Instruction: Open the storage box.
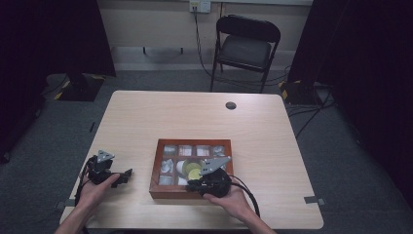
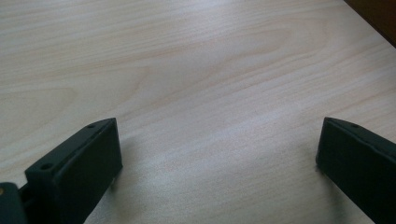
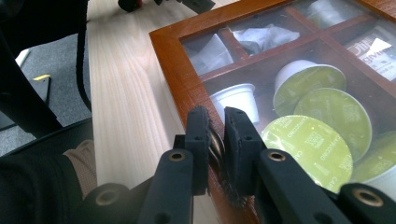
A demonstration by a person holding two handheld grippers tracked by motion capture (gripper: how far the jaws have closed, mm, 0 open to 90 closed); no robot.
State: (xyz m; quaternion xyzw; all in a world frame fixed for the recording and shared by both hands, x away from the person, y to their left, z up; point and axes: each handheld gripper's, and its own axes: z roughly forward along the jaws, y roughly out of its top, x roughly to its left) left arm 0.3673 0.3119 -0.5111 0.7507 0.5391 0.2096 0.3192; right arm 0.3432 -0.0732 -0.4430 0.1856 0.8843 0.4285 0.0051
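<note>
A brown wooden box [image 1: 155, 168] with a glass lid lies near the table's front edge, its frame [image 3: 175, 65] close to my right gripper's camera. Under the glass are green-lidded capsules [image 3: 306, 144], a white capsule [image 3: 236, 100] and pale sachets [image 3: 261, 37]. My right gripper [image 3: 216, 116] is shut on a small metal knob [image 3: 216, 145] at the box's front rim; from above it [image 1: 195, 185] sits at the box's near side. My left gripper [image 1: 125, 174] rests left of the box, open [image 2: 218, 126], with bare tabletop between its fingers.
A round grommet [image 1: 231, 105] sits in the table [image 1: 195, 117] toward the far side. A black folding chair [image 1: 246, 46] stands beyond the table, with cables on the floor around it. A corner of the box [image 2: 378, 18] shows at the upper right of the left gripper view.
</note>
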